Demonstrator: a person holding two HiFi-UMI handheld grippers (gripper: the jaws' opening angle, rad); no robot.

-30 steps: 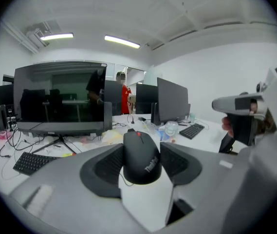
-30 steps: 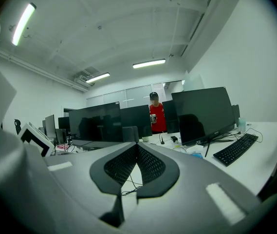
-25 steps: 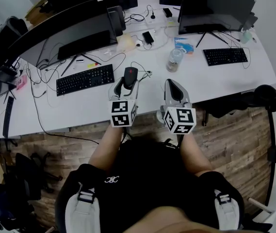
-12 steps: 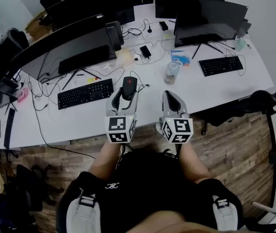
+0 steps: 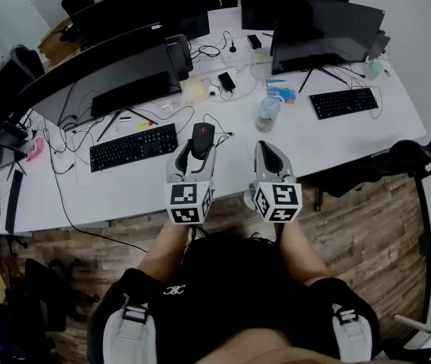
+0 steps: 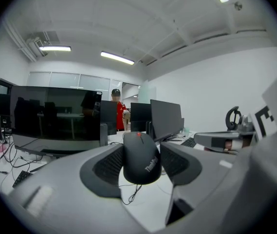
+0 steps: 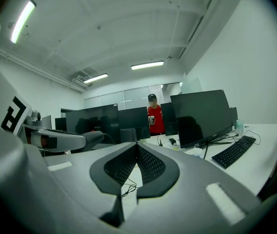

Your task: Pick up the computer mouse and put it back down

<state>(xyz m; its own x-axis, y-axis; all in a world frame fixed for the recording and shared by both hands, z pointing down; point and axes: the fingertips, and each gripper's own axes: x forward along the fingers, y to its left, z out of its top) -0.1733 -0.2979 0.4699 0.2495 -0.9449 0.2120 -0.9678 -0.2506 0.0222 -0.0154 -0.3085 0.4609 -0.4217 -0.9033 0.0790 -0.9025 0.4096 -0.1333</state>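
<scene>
A black computer mouse [image 6: 139, 158] with a red scroll wheel is clamped between the pads of my left gripper [image 6: 139, 165], which is shut on it. In the head view the mouse [image 5: 202, 136] is held above the white desk [image 5: 139, 180], just right of a black keyboard [image 5: 132, 145], with my left gripper [image 5: 196, 152] around it. Its thin cable hangs down to the desk. My right gripper [image 5: 268, 149] hovers beside it to the right, shut with nothing in it; its pads [image 7: 149, 164] touch at their far ends.
Several dark monitors [image 5: 117, 63] stand along the back of the desk. A clear bottle [image 5: 267, 114] stands ahead of the right gripper, a second keyboard [image 5: 342, 102] lies at right. Cables trail across the desk. An office chair [image 5: 416, 154] sits at right. A person in red [image 7: 154, 119] stands far off.
Both grippers have drawn slightly toward me and upward, the left one carrying the mouse; since half a second ago almost nothing has moved.
</scene>
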